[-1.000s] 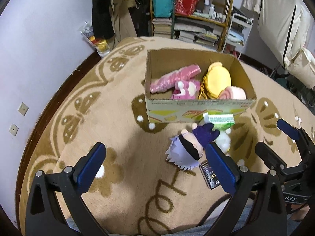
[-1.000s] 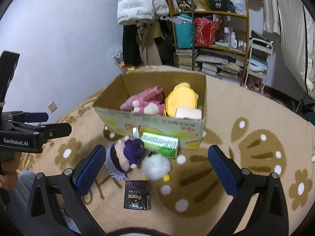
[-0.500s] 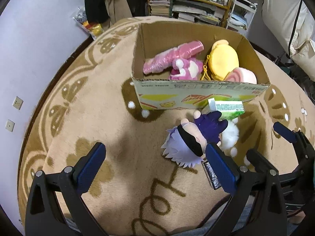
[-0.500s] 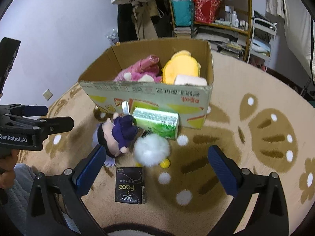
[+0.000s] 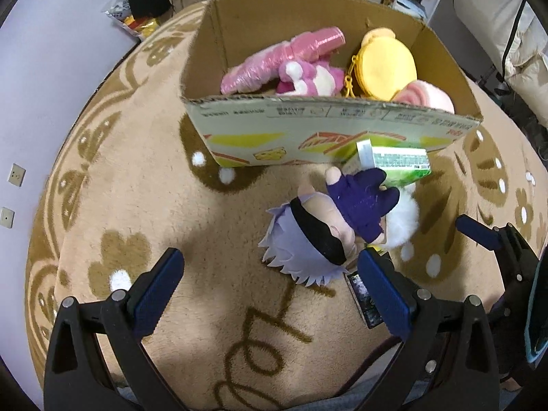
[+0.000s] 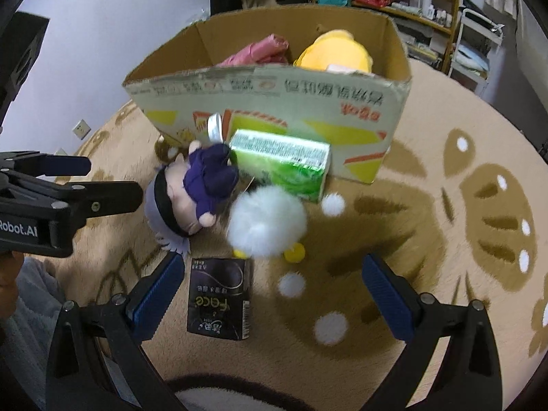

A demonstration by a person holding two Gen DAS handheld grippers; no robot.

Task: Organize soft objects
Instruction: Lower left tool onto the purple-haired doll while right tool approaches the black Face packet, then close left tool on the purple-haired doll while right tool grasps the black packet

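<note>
A plush doll (image 5: 322, 233) with white hair, a black blindfold and purple clothes lies on the carpet in front of a cardboard box (image 5: 308, 126); it also shows in the right wrist view (image 6: 191, 198). A white fluffy pom-pom (image 6: 267, 222) lies beside it. The box (image 6: 274, 92) holds a pink plush (image 5: 308, 78), a pink wrapped roll (image 5: 274, 58), a yellow plush (image 5: 387, 68) and a pink-white soft roll (image 5: 428, 97). My left gripper (image 5: 270, 298) is open and empty, just short of the doll. My right gripper (image 6: 270, 294) is open and empty above the black packet, near the pom-pom.
A green carton (image 6: 281, 162) leans on the box front. A black packet (image 6: 219, 298) lies on the patterned carpet (image 6: 445, 239). A small yellow ball (image 6: 294, 251) sits by the pom-pom. Shelves (image 6: 404, 3) and hanging clothes stand behind the box. A wall (image 5: 41, 68) is at left.
Both grippers have moved forward and down toward the doll, pom-pom and box. They stay open. The objects have not moved.
</note>
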